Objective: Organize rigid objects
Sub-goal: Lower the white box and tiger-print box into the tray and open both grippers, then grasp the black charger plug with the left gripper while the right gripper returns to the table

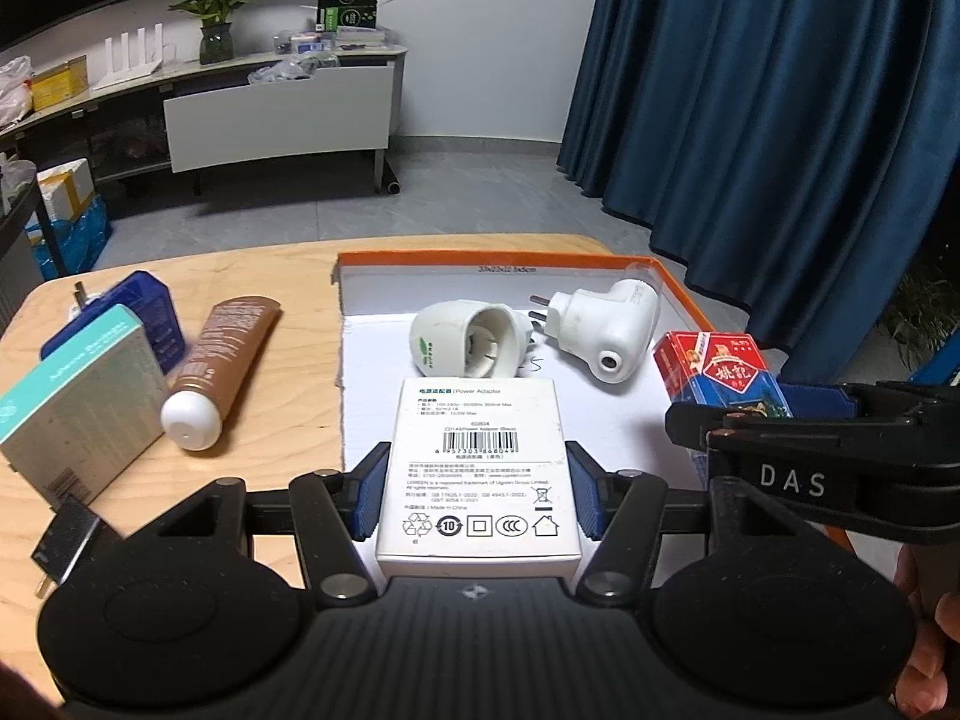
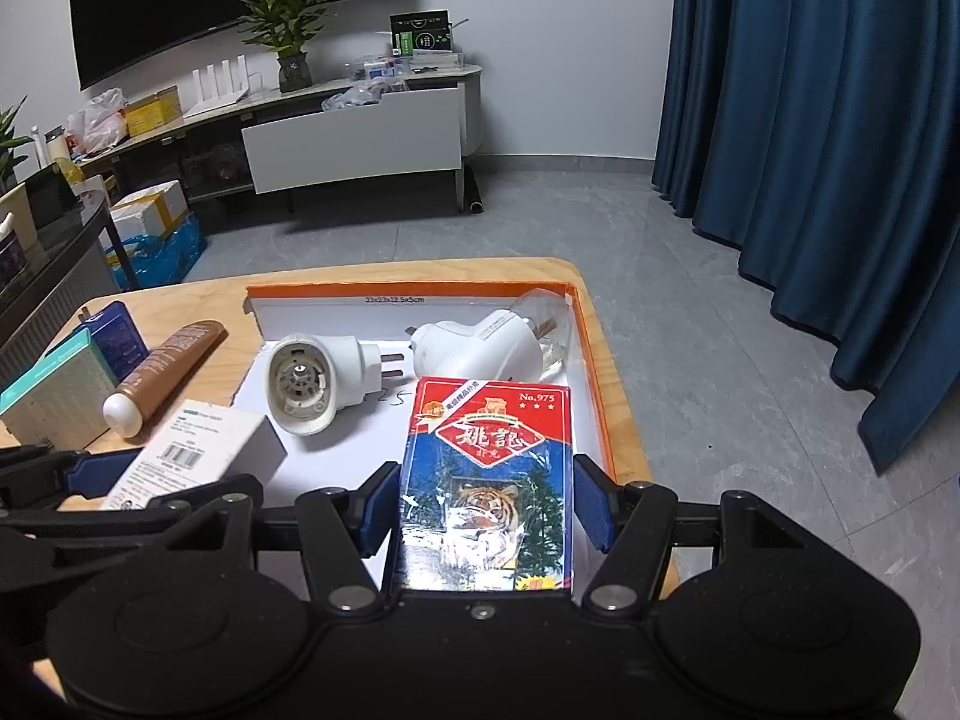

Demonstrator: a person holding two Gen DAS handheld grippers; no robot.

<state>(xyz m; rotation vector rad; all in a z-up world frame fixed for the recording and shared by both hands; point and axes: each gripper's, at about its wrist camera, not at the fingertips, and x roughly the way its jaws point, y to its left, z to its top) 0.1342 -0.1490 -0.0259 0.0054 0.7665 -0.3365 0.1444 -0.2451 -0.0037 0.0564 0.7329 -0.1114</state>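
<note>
**White power-adapter box and card pack going into the tray**

My left claw (image 1: 477,489) clamps the white cardboard adapter box (image 1: 480,468); my right claw (image 2: 486,504) clamps the red-and-blue card pack (image 2: 486,480), both over the orange-rimmed tray's (image 1: 684,285) near edge. Two white plastic plugs (image 1: 465,339) lie inside; the brown tube (image 1: 222,360) and teal box (image 1: 78,408) wait at the table's left edge.

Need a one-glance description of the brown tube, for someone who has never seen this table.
Start at the orange-rimmed tray on the wooden table. Just left of it, outside the rim, the brown tube lies flat beside a teal-edged box. It is the only round, brown thing, with a white cap facing the camera.
</note>
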